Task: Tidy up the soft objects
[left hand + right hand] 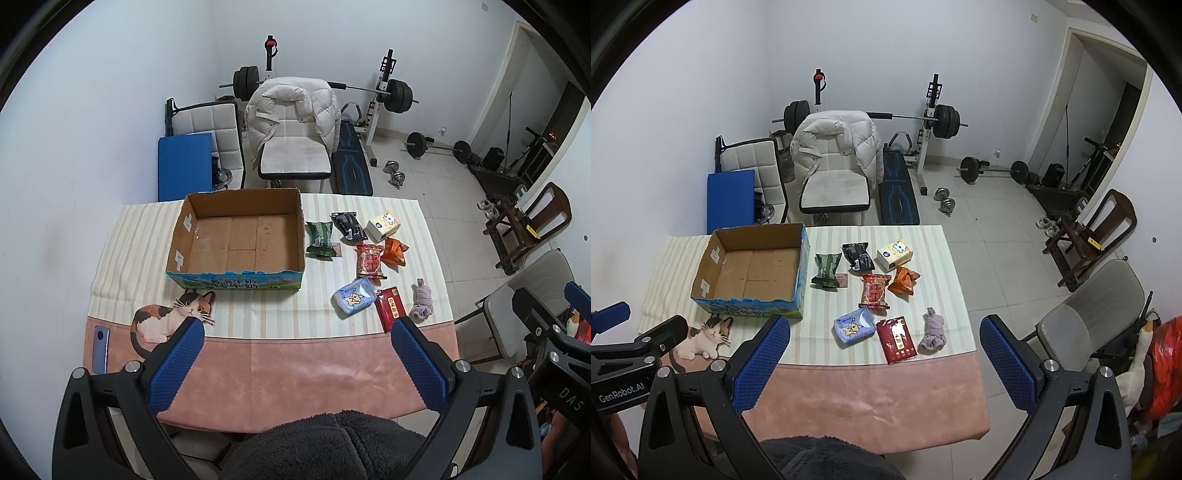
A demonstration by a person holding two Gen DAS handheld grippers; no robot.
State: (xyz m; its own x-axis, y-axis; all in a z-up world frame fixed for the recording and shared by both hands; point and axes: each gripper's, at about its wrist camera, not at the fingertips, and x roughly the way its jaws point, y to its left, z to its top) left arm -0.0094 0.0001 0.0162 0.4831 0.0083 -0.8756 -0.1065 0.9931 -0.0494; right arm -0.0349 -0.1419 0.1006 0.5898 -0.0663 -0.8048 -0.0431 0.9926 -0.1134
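Note:
An empty cardboard box (236, 240) (753, 269) stands on the table's left half. Right of it lie soft packs: a green pack (319, 240) (827, 269), a black pack (346, 225) (857, 256), a cream tissue box (383, 224) (894, 254), an orange pack (395, 252) (903, 280), a red snack bag (370, 261) (874, 291), a blue tissue pack (354, 298) (852, 326), a dark red pack (390, 308) (897, 339) and a bunched lilac cloth (422, 304) (933, 334). My left gripper (297, 332) and right gripper (884, 330) hover open above the near edge, holding nothing.
A striped and pink cloth (295, 362) with a printed cat (173, 317) covers the table. A blue phone (100, 349) lies at the near left corner. Behind stand a chair with a white jacket (291, 122), a barbell rack (384, 92) and a grey chair (1082, 314) at right.

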